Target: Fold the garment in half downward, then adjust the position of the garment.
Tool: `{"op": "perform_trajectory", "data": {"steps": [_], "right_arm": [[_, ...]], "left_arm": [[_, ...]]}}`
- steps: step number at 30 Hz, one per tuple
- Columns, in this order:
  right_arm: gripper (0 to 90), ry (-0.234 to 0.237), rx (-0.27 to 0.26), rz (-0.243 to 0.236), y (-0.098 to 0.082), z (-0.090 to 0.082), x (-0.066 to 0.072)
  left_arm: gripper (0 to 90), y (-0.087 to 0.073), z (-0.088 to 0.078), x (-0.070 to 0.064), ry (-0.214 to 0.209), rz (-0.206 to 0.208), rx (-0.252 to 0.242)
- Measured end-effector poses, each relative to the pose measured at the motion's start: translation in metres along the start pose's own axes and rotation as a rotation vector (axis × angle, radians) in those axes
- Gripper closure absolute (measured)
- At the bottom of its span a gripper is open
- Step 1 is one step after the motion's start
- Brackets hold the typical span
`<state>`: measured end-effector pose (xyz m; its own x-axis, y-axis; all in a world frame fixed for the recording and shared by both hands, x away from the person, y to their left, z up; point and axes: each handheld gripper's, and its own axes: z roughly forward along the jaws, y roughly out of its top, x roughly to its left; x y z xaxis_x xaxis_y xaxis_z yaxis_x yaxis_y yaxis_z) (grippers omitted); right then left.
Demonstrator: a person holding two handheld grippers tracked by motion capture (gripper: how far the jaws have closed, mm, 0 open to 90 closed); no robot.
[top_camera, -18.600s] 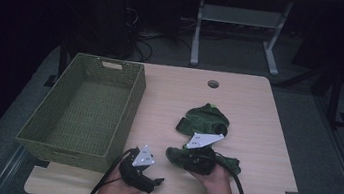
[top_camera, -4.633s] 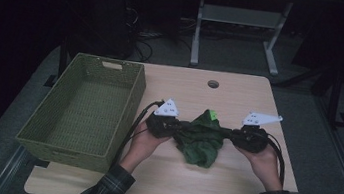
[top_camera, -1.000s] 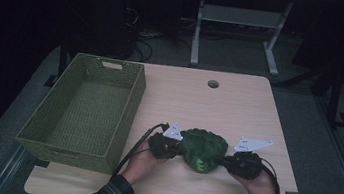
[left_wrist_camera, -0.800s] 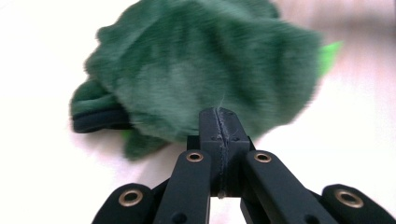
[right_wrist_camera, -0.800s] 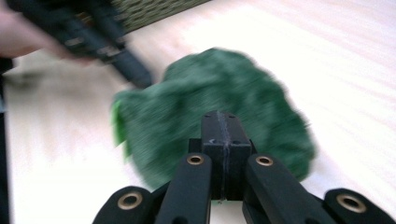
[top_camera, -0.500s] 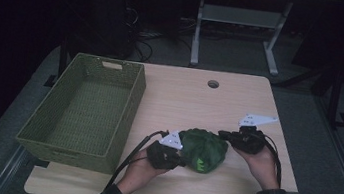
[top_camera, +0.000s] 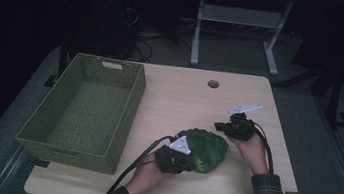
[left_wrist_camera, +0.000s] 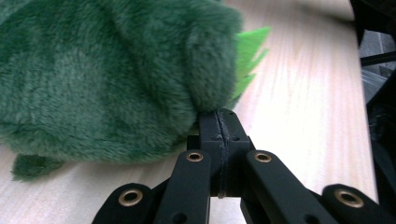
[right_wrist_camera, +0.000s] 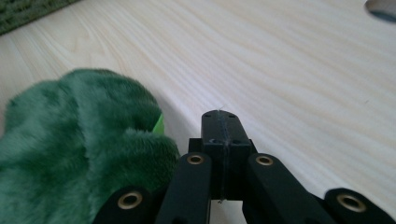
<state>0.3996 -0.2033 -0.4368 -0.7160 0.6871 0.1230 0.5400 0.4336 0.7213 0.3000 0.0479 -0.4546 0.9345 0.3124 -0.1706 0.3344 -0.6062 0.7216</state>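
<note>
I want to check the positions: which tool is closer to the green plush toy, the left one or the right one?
Left. The left tool, jaws shut, touches the green plush toy at its near-left edge. The right tool, also shut, is off the toy's far-right side with bare table between.

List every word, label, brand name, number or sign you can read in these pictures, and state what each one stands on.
None: no readable text on the green plush toy, the woven basket, the wooden table, the left gripper or the right gripper.
</note>
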Motion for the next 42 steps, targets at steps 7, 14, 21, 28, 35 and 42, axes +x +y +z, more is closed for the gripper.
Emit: {"op": "perform_trajectory", "data": {"steps": [7,14,21,28,35,42], "right_arm": [[89.8,0.025,0.016,-0.003,-0.006,0.005,0.0],[89.8,0.051,0.022,-0.005,-0.011,-0.001,0.005],[89.8,0.069,0.041,-0.043,-0.019,-0.006,0.015],[89.8,0.092,0.042,-0.034,-0.029,-0.015,0.021],[89.8,0.117,0.047,-0.038,-0.041,-0.023,0.033],[86.9,0.111,0.041,-0.038,-0.053,-0.033,0.044]], "left_arm": [[89.6,0.0,0.003,0.008,0.028,0.002,0.015],[89.6,-0.002,-0.002,0.019,0.063,-0.013,0.009],[89.6,-0.005,-0.008,0.031,0.089,-0.03,0.006],[89.6,-0.008,-0.014,0.044,0.121,-0.047,-0.001],[89.6,-0.011,-0.015,0.055,0.15,-0.053,0.011],[89.3,-0.014,-0.016,0.057,0.154,-0.041,0.023]]}}
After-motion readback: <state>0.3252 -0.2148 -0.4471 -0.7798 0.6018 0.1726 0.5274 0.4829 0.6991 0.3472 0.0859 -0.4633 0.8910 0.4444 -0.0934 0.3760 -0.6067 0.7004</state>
